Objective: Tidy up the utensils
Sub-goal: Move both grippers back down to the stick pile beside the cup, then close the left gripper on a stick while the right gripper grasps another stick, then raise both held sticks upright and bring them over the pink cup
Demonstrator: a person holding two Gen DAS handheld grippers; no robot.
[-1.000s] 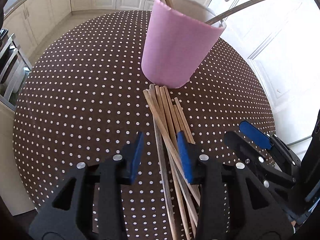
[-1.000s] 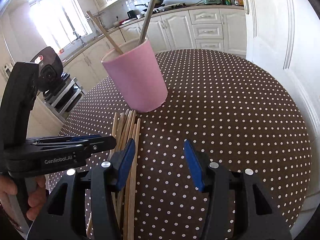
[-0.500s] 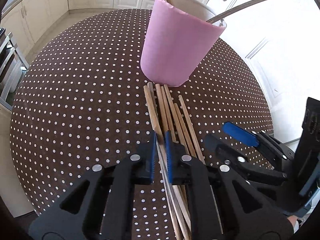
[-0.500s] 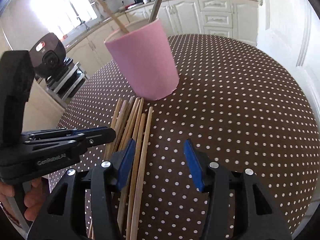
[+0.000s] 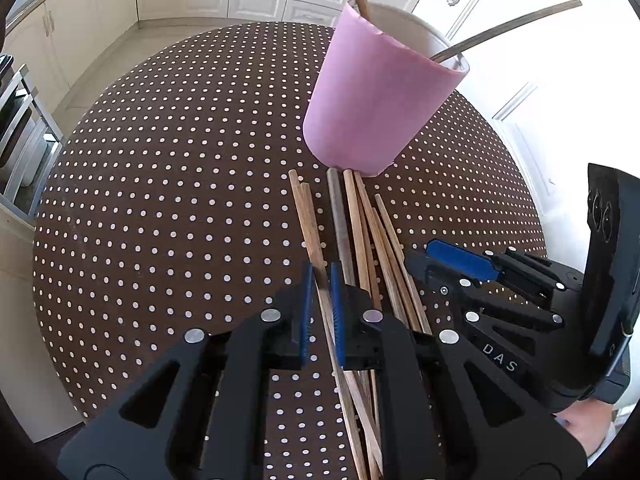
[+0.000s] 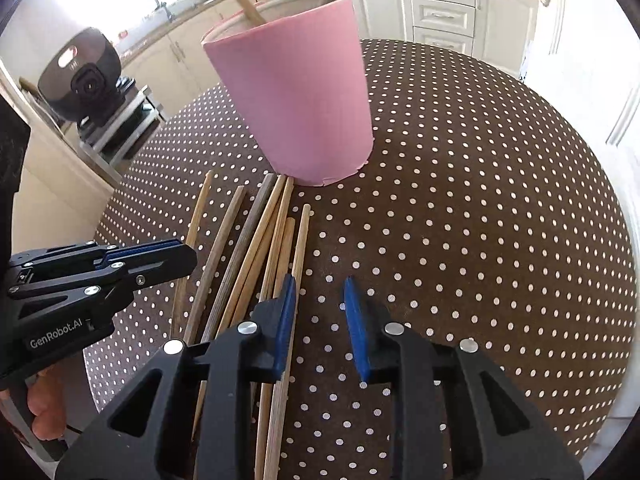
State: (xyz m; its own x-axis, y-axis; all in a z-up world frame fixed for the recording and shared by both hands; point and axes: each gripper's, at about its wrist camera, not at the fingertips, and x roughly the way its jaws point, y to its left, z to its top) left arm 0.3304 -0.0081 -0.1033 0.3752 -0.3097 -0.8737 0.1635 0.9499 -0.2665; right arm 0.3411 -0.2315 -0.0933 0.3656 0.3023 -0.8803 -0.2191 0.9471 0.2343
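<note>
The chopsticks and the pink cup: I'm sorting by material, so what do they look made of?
The chopsticks look like bare wood or bamboo: matte tan, faint lengthwise grain; one grey stick is duller, perhaps weathered wood or metal. The pink cup looks like matte plastic or silicone: even colour, no shine, a thin lip.

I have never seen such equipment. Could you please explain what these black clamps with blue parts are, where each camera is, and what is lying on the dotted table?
No robot is here. A person holds a hand-held gripper in each hand, and each carries a wide-angle camera looking forward along its two blue-padded fingers. So one picture looks out from the left hand-held gripper, the other from the right hand-held gripper.

On the brown dotted table stands a pink cup already holding two utensils. In front of it lies a loose pile of chopsticks.

The left gripper is shut on a wooden chopstick. The right one's jaws are closing, with nothing between them; the pile lies just beside its left finger.
</note>
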